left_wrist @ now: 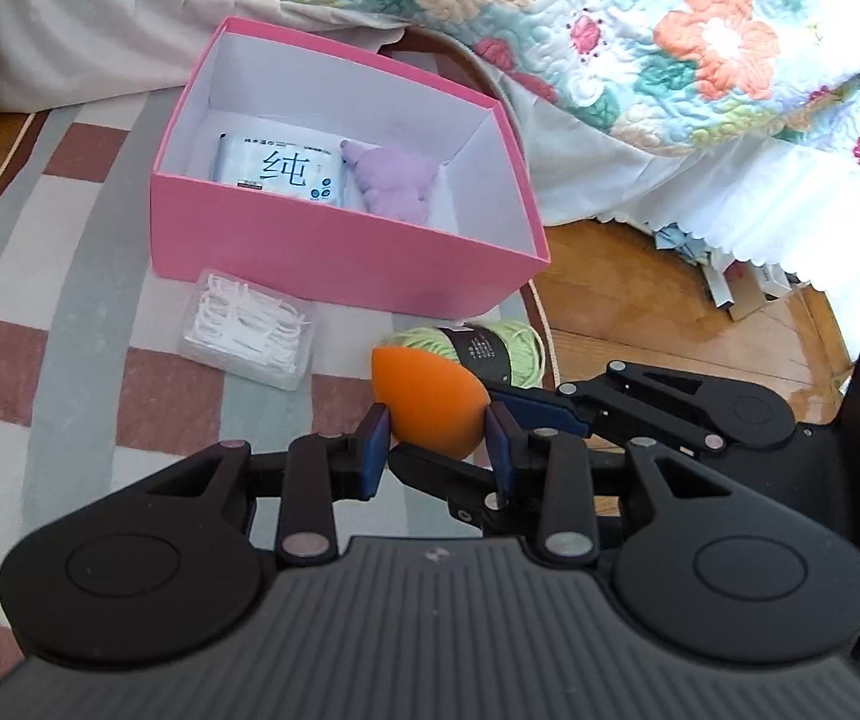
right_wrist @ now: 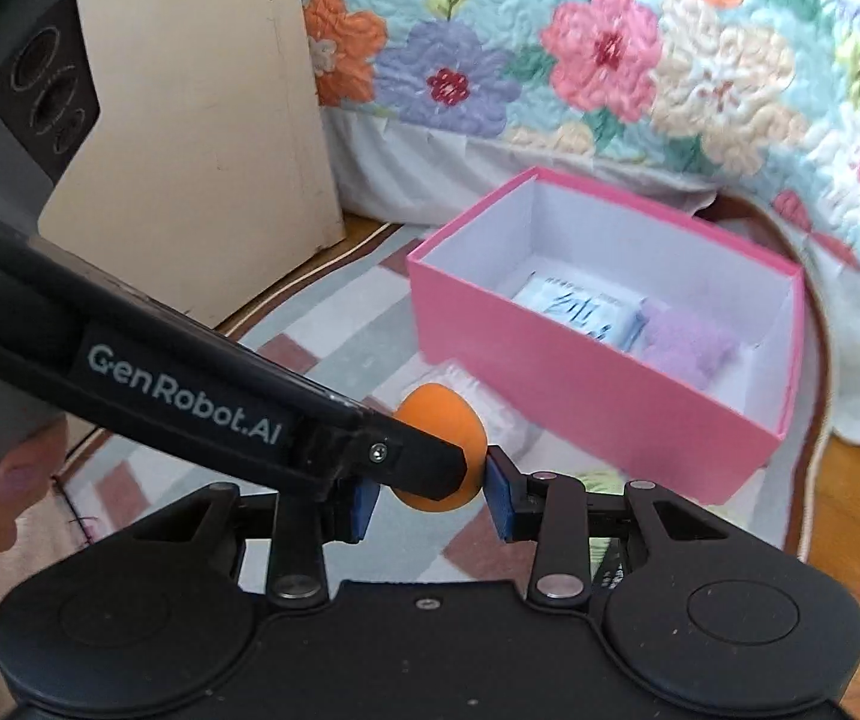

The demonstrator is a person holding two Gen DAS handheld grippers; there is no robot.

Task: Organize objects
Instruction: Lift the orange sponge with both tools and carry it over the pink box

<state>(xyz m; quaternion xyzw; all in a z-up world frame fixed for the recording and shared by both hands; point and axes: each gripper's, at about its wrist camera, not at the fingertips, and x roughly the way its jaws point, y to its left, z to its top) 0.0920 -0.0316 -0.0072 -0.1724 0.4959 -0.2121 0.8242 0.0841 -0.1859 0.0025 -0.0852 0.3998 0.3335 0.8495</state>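
Observation:
An orange egg-shaped sponge sits between the blue pads of my left gripper, which is shut on it above the rug. My right gripper also has the sponge between its pads, touching on both sides; in the left wrist view it reaches in from the right. The pink box stands ahead, holding a wipes pack and a purple plush. A clear box of floss picks and a green yarn ball lie in front of the box.
A checked rug covers the floor. A bed with a floral quilt and white skirt runs behind the box. A beige cabinet stands at the left. Wood floor with papers lies to the right.

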